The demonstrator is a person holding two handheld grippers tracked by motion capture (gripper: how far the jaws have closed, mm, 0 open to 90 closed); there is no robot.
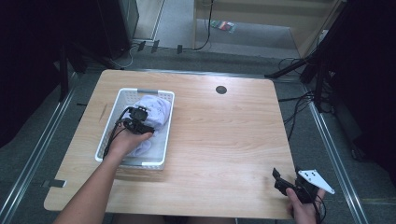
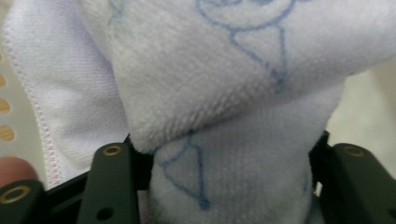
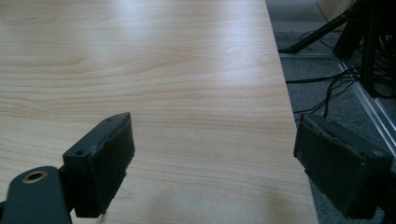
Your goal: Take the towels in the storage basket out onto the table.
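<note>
— While the white cloth (image 1: 150, 112) sits bunched in the white basket (image 1: 120, 103), where's your left gripper (image 1: 136, 122)?
— Down inside the basket, on top of the cloth. My left jaws are clamped on a fold of it; in the left gripper view the fabric (image 2: 224, 140) fills the gap between both jaws, blue line drawing on it, stitched hem at the left.
— Basket position?
— Left part of the wooden table (image 1: 224, 140), long side running away from me. Cloth mostly piled toward the far end, some under my left hand (image 1: 125, 142).
— Right gripper (image 1: 292, 179)?
— Near the table's front right corner, well apart from the basket. My jaws there are spread wide, nothing between them, bare wood below in the right gripper view (image 3: 215, 154).
— Touching the table?
— Cannot tell. Right hand (image 1: 306, 210) holds it by the edge.
— Anything else?
— Dark round grommet (image 1: 221, 89) near the far edge of the table; cables (image 1: 299, 107) on the floor to the right.
</note>
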